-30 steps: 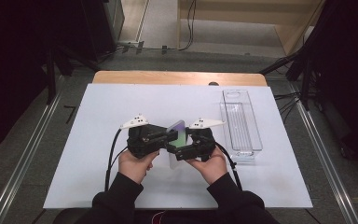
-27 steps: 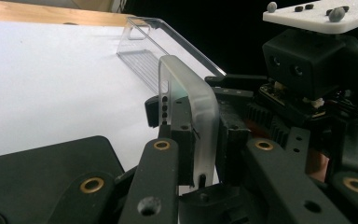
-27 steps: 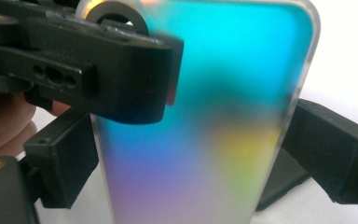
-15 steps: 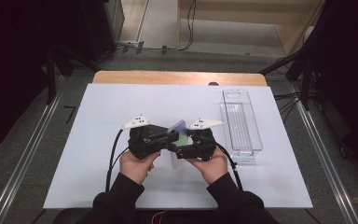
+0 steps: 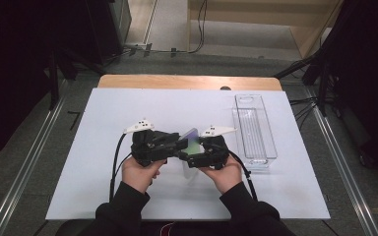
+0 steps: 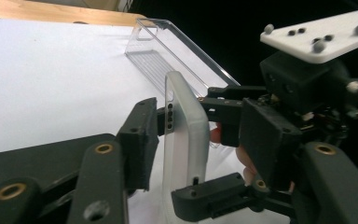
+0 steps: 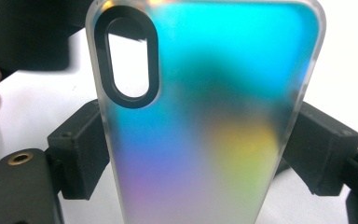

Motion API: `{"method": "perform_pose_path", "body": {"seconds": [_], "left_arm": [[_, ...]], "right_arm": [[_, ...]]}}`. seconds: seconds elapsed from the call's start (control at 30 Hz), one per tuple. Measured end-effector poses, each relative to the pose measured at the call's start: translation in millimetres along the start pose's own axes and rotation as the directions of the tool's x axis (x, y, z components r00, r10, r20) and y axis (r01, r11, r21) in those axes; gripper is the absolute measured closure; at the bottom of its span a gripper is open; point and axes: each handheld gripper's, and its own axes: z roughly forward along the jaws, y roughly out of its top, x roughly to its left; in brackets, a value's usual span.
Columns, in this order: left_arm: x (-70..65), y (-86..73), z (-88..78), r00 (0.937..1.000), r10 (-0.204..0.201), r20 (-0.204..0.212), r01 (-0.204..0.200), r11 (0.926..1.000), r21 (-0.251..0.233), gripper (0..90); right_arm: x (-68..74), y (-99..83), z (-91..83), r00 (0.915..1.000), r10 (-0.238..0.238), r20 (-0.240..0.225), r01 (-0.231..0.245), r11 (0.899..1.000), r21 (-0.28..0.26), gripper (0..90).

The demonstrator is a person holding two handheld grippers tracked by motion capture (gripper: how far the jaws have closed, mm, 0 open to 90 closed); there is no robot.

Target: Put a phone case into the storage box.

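A frosted phone case point(image 7: 205, 116) with an iridescent blue-to-yellow back and a black-ringed camera cutout is held above the white table between both hands. My right gripper point(image 7: 196, 154) is shut on it, with a pad pressed on each long edge. My left gripper point(image 6: 200, 140) faces it from the other side. Its jaws have just been opening and now stand a little off the case point(image 6: 186, 149), which is edge-on between them. In the high view the case point(image 5: 189, 140) sits between the left gripper point(image 5: 177, 147) and the right gripper point(image 5: 193, 156).
A clear plastic tray point(image 5: 253, 130) lies lengthwise at the right of the white table top point(image 5: 103, 113); its rim also shows in the left gripper view as the tray point(image 6: 168, 51). A wooden strip point(image 5: 187, 82) runs along the far edge. Cables trail from both grippers.
Both hands and the case keep their place over the table. The movement of the jaws is too small to make out in the high view.
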Motion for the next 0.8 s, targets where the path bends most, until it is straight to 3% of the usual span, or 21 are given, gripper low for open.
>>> {"method": "perform_pose_path", "body": {"seconds": [0.2,0.33,0.43,0.6,0.7,0.8], "left_arm": [[3.2,1.5,-6.0,0.9999,-0.007,0.014,0.007,1.0,0.002,38.9],[8.7,1.9,-8.6,0.9986,-0.037,0.037,0.035,0.9986,0.039,34.8],[12.4,0.9,-10.1,0.9985,-0.032,0.043,0.029,0.9971,0.07,31.4],[17.0,-2.4,-12.4,0.9988,0.008,0.049,-0.013,0.9933,0.114,31.4],[21.1,-4.8,-13.6,0.9972,0.017,0.073,-0.028,0.9876,0.155,31.4],[24.5,-8.8,-15.1,0.9957,0.06,0.071,-0.072,0.9809,0.181,31.4]], "right_arm": [[-6.5,0.0,-2.8,0.9998,0.008,0.02,-0.008,1.0,-0.005,14.6],[-11.6,1.0,-7.4,0.9994,0.016,0.031,-0.015,1.0,-0.018,14.6],[-14.8,1.3,-10.0,0.999,0.021,0.04,-0.02,1.0,-0.023,14.6],[-19.1,3.1,-15.1,0.9992,0.015,0.038,-0.014,1.0,-0.023,14.6],[-19.8,4.0,-16.5,0.9996,0.008,0.026,-0.008,1.0,-0.018,14.6],[-21.5,5.1,-18.9,1.0,-0.001,0.001,0.001,1.0,-0.008,14.6]]}}
